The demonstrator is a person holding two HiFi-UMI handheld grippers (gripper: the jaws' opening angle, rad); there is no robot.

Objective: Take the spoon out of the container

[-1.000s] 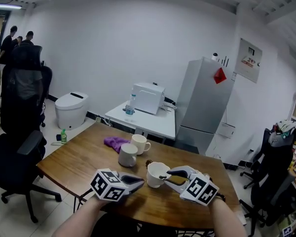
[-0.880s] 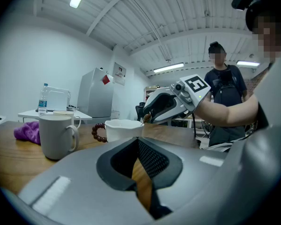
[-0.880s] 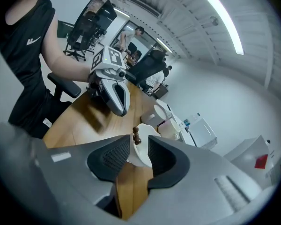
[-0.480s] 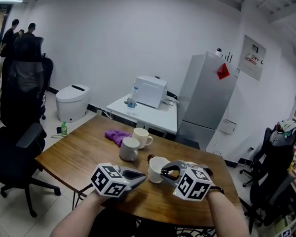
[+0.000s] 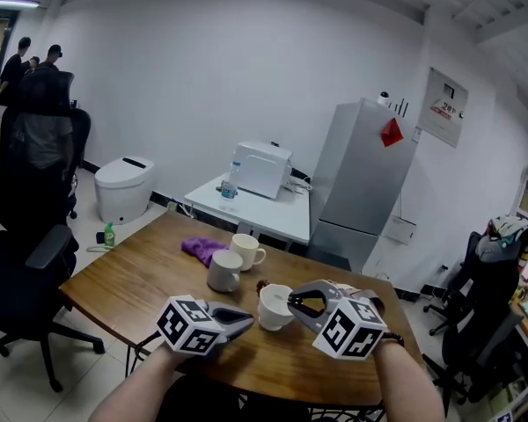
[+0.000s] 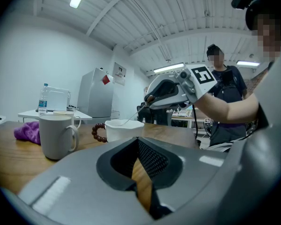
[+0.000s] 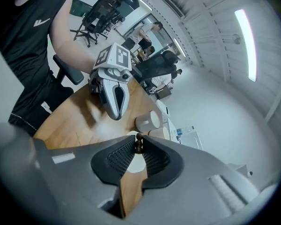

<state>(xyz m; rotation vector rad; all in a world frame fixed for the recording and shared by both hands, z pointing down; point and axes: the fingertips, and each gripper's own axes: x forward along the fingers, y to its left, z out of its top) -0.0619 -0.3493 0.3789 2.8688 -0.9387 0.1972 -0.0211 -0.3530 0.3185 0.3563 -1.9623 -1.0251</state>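
right tongs [image 5: 292,301] (jaws just now closing) clench the dark knob at the end of the spoon [image 6: 136,112]. its thin handle slants down into the white container [image 5: 273,311], which stands toward the near edge of the wooden worktop [image 5: 132,280]. left tongs [image 5: 244,320] rest clenched and empty beside the container, at that same edge. a grey mug [image 5: 224,273] stands farther in.

White walls [image 5: 202,77], grey fridge [image 5: 356,178], black office chair [image 5: 31,236], tiled floor [image 5: 9,385].
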